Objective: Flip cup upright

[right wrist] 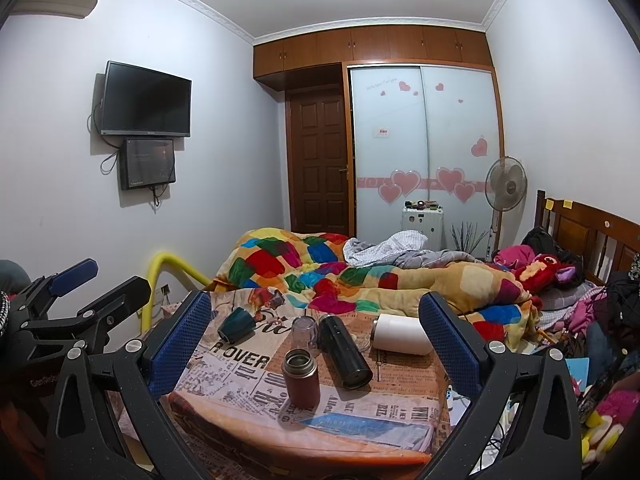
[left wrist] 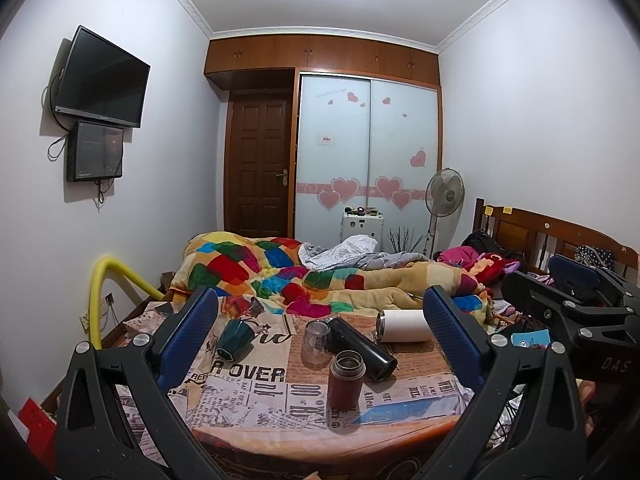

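The desk [left wrist: 248, 396] fills the low middle of both frames, under a newspaper-print cloth, and it carries five drinking things. I go from big to small.

The white cup [right wrist: 404, 334] lies on its side at the right, mouth pointing left. The black flask [right wrist: 345, 350] lies on its side in the middle. The brown flask [right wrist: 301, 376] stands up near the front, its mouth open to the top (so it needs no flip). The green cup [left wrist: 235, 338] is tipped over at the left, resting on its side and rim. The clear cup [left wrist: 316, 342] sits mouth down in the middle.

So I count one thing upright, three on their sides and one upside down. I think these were tipped on purpose, for me to set them up.

My left tool [left wrist: 320, 344] is wide open and holds nothing. My right tool [right wrist: 316, 344] is wide open and empty too. Both hang near the front edge, facing the cups, touching none.
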